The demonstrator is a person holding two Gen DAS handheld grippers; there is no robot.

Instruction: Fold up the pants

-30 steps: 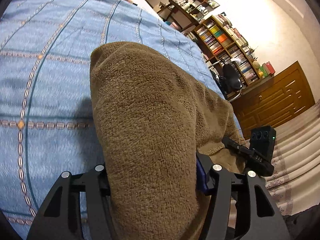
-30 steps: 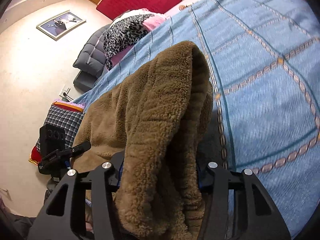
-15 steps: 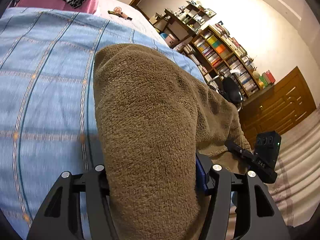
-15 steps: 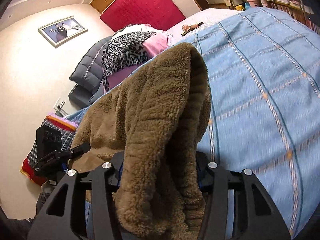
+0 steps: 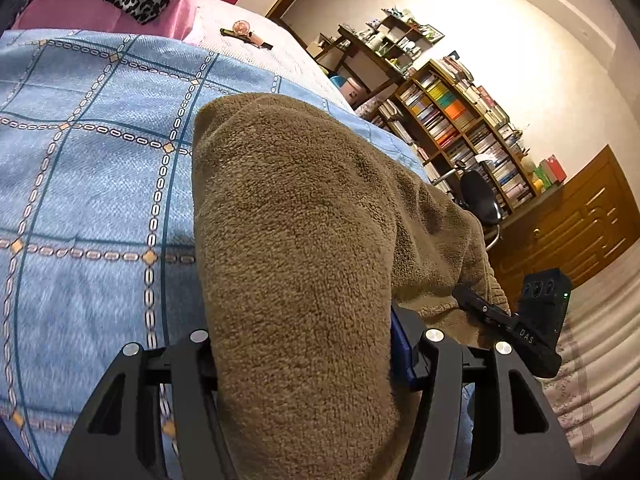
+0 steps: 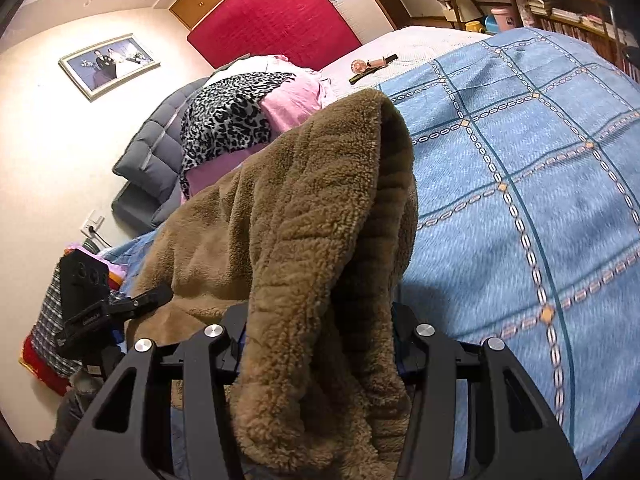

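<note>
A bed carries everything here, spread with a light blue woven bedspread (image 5: 92,184) crossed by dark teal lines and pale chain-pattern stripes with small orange diamonds at the crossings. The brown fleece pants (image 5: 304,248) are lifted off that bedspread and drape forward in a thick fold over both tools: the left gripper (image 5: 308,364) is clenched on one bunch of the fleece, its fingers buried in it, and the right gripper (image 6: 320,352) is clenched on another bunch with a ribbed edge hanging between its fingers. The slack of the pants trails down toward the near edge of the bed. At the head end of the bed lie a pink fabric pile (image 6: 292,100) topped by a leopard-print cloth (image 6: 228,120), with a grey quilted cushion (image 6: 152,160) beside them and a small pink hand fan (image 6: 370,66) on the pale sheet beyond the bedspread. A red padded headboard panel (image 6: 276,20) and a framed photograph (image 6: 108,64) hang on the cream wall. Along the far side of the bed stand a wooden bookshelf full of books (image 5: 460,128), a black office chair (image 5: 478,196) and a carved wooden cabinet (image 5: 568,224). A checked bundle (image 6: 48,320) sits low near the wall.
</note>
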